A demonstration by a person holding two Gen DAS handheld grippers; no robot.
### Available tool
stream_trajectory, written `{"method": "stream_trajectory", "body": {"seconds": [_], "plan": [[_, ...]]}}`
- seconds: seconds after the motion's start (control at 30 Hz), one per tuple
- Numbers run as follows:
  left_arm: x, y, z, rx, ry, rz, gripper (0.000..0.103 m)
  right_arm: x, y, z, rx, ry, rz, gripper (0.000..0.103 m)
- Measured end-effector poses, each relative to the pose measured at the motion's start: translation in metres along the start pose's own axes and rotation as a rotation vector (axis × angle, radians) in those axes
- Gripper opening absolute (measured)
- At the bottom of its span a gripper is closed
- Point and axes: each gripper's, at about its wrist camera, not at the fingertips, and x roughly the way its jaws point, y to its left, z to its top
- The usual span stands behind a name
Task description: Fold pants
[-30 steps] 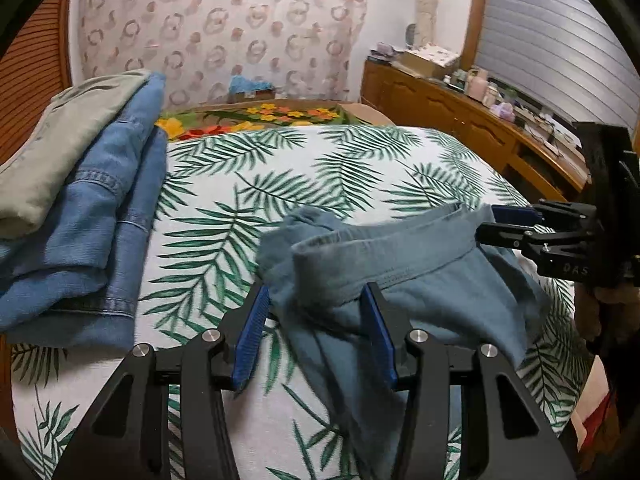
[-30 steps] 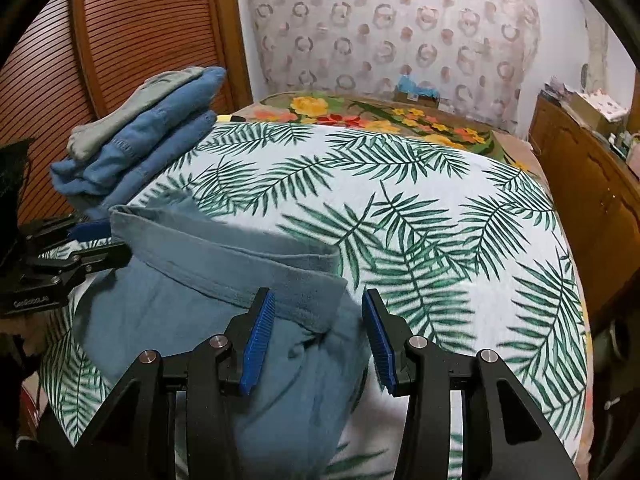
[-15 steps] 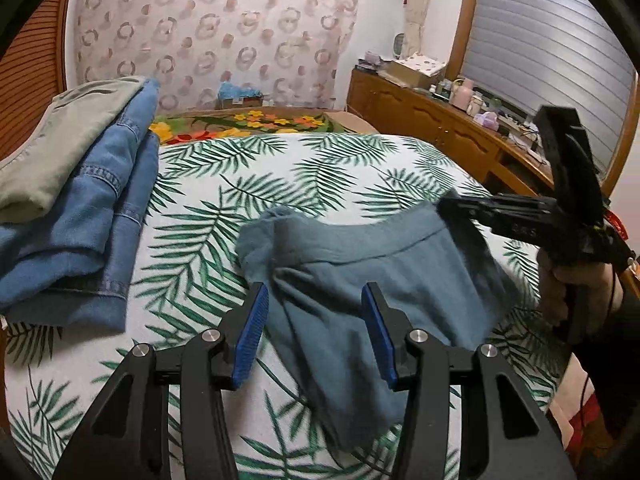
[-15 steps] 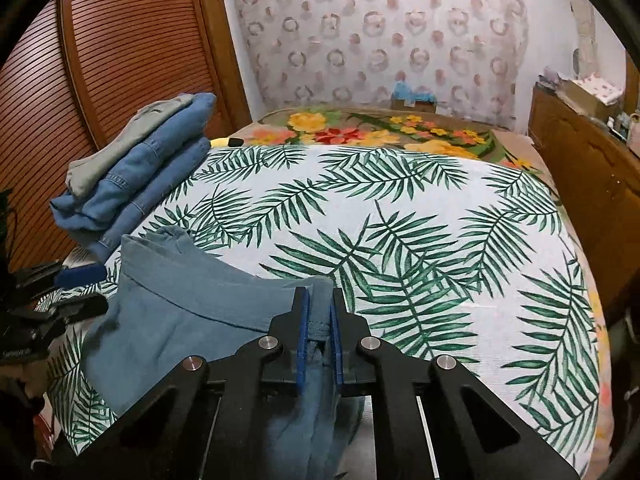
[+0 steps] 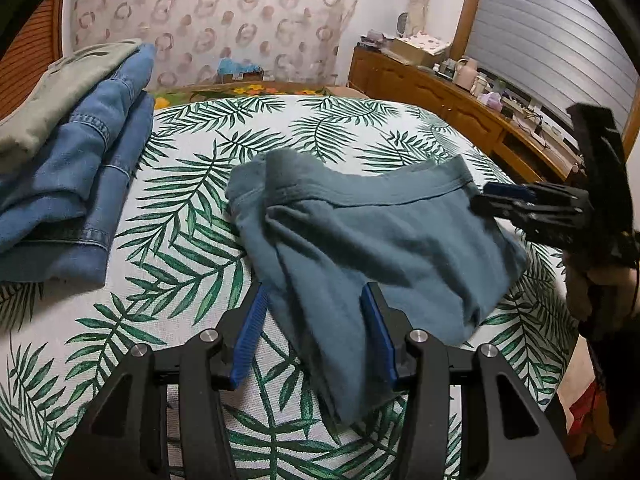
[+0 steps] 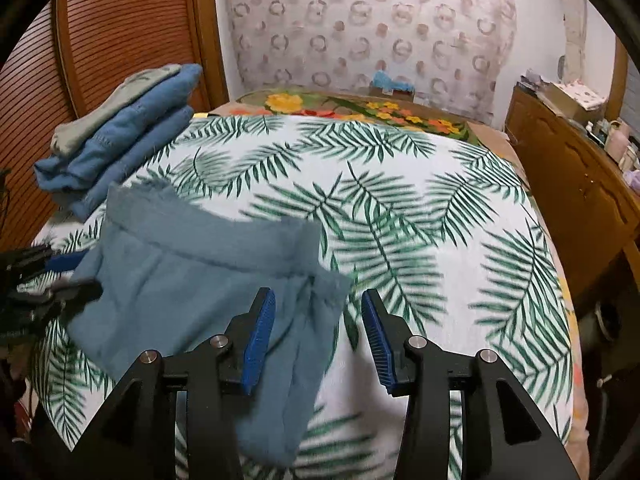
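The right gripper (image 6: 318,336), which was clamped on the waistband corner half a second ago, now stands with its fingers spread and nothing between them, so the pants (image 6: 200,276) have been let go on that side. The left gripper (image 5: 312,332) is released too, as it was before, its blue pads either side of the cloth without pinching it. With both let go, I judge this fold as laid down and a fresh grip as the next need. The pants lie low in the centre of the left view on the leaf-print bed (image 5: 320,128), a grey-blue bundle, waistband toward the far side, one corner bunched, a leg trailing toward the lower edge. Folded jeans (image 5: 80,184) sit at the upper left.
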Motion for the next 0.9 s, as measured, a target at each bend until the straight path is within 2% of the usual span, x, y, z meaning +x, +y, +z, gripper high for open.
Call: {"method": "stream_trajectory", "body": {"seconds": [0.17,0.23,0.3,0.4,0.47,0.6,0.9], "plan": [[0.003,-0.005,-0.001,0.021,0.006,0.018,0.056,-0.010,0.009,-0.008,-0.016,-0.003,0.032,0.049],[0.004,-0.007,-0.001,0.033,0.008,0.018,0.061,-0.012,0.010,-0.011,-0.027,0.004,0.035,0.052],[0.005,-0.009,-0.001,0.042,0.013,0.013,0.071,-0.010,0.012,-0.015,-0.037,0.017,0.029,0.053],[0.006,-0.013,-0.002,0.065,0.020,0.013,0.075,-0.006,0.010,-0.016,-0.027,0.015,0.011,0.063],[0.007,-0.013,-0.002,0.068,0.019,0.016,0.076,-0.004,0.006,-0.016,0.003,0.027,0.000,0.074],[0.008,-0.014,-0.002,0.068,0.017,0.017,0.076,-0.003,0.005,-0.016,0.017,0.038,-0.020,0.082],[0.008,-0.015,-0.004,0.067,0.016,0.016,0.076,-0.013,0.009,-0.020,-0.001,0.035,0.002,0.083]]}}
